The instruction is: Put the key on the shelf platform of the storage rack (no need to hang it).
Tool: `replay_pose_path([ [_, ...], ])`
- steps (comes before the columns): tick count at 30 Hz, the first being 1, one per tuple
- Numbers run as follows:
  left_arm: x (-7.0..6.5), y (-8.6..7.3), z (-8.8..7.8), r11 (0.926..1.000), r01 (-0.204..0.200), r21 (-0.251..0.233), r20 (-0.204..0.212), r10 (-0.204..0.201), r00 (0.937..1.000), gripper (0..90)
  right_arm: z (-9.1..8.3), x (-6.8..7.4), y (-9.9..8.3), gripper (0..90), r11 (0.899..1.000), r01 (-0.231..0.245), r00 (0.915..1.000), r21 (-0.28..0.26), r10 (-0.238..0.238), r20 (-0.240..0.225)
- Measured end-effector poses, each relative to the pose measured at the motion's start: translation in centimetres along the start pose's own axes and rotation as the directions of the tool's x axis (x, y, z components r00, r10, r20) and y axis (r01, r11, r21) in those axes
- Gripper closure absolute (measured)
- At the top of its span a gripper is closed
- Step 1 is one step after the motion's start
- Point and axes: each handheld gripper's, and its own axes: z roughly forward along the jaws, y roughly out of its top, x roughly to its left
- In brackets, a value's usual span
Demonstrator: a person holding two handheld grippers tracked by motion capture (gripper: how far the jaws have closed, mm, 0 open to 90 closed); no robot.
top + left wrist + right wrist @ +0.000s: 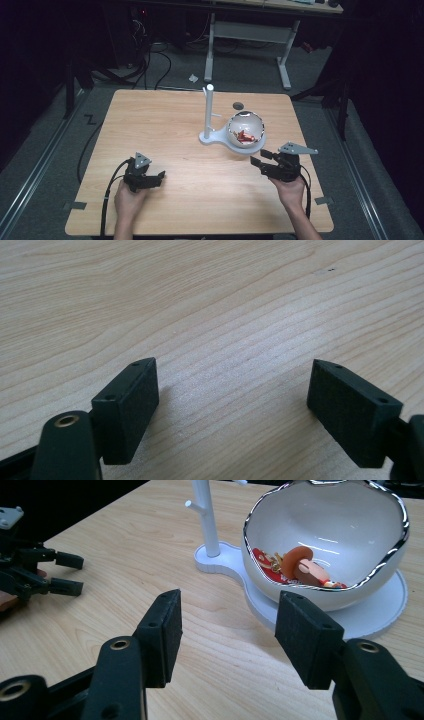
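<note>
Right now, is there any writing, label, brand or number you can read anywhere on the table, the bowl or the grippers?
None: no readable text on the wooden table, the white bowl, its white stand, or the left gripper and right gripper.

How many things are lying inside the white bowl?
2 at least: a red trinket at the bowl's left inner side and an orange-brown figure beside it, toward the middle. They overlap, so more pieces may be hidden beneath or behind the near rim.
</note>
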Motion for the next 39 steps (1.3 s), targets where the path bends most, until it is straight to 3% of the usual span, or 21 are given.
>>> replay_pose_path([
  [10, 0.0, 0.0, 0.0, 1.0, 0.0, 0.0, 0.0, 0.0, 1.0, 20.9, 1.6, 0.3, -0.3, 44.7, 1.0, -0.001, 1.0, 0.017, 0.001, -0.009],
  [16, 0.0, 0.0, 0.0, 1.0, 0.0, 0.001, -0.002, 0.0, 1.0, 20.5, 3.3, 0.6, -0.7, 44.9, 0.999, -0.029, 0.9991, 0.014, 0.029, -0.03],
  [25, 0.0, 0.0, 0.0, 1.0, 0.0, 0.002, -0.001, 0.0, 1.0, 20.3, 4.9, 0.9, -1.3, 45.3, 0.998, 0.019, 0.9997, 0.062, -0.018, -0.014],
  [35, 0.0, 0.0, 0.0, 1.0, 0.0, 0.002, -0.001, 0.0, 1.0, 20.3, 6.9, 1.0, -2.1, 45.3, 0.989, 0.072, 0.997, 0.131, -0.075, 0.019],
  [39, 0.0, 0.0, 0.0, 1.0, 0.0, 0.0, -0.001, 0.0, 1.0, 20.3, 7.6, 0.6, -2.6, 45.3, 0.983, 0.093, 0.9932, 0.161, -0.103, 0.055],
])
